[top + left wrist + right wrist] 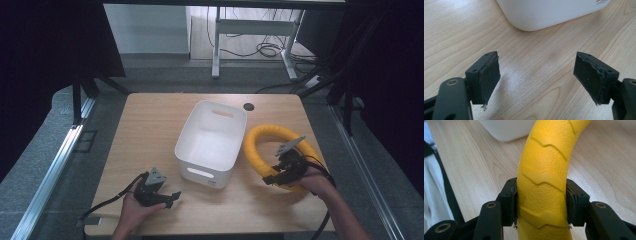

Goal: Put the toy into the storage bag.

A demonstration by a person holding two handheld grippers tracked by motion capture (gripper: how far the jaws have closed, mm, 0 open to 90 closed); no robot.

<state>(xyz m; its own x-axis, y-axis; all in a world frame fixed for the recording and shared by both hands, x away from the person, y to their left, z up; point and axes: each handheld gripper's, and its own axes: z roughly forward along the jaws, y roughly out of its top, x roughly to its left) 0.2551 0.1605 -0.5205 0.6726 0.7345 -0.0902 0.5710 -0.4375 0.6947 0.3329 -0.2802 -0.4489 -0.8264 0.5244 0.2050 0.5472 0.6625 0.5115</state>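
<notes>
Wooden, light-grained rectangular table [150, 130] occupies the high view. A white rectangular plastic bin [212, 142] with cut-out handles stands at its centre, open side up. A yellow textured ring [260, 145] with grooved chevron marks lies at three o'clock from the bin, just beside its wall. The right gripper [274, 176] sits at the ring's six o'clock arc, held by the person's right hand [315, 181]; a black cable [322, 220] trails back from it. The left gripper [174, 198] lies low at seven o'clock from the bin, in the left hand [134, 210], well apart from the ring, pointing toward three o'clock.

Left gripper view: the left gripper [536, 75] has its jaws spread wide with bare table [536, 87] between them. Both dark pads [489, 77] look frayed at the edges. The white bin's rounded corner [544, 12] stands at twelve o'clock, apart from the jaws.

Right gripper view: the right gripper [541, 203] pinches the yellow ring [544, 170], one jaw pressed against each side of the tube. The ring curves away toward one o'clock. The white bin [504, 128] shows at eleven o'clock, near the ring. Whether the ring rests on the table [474, 165] here cannot be told.
</notes>
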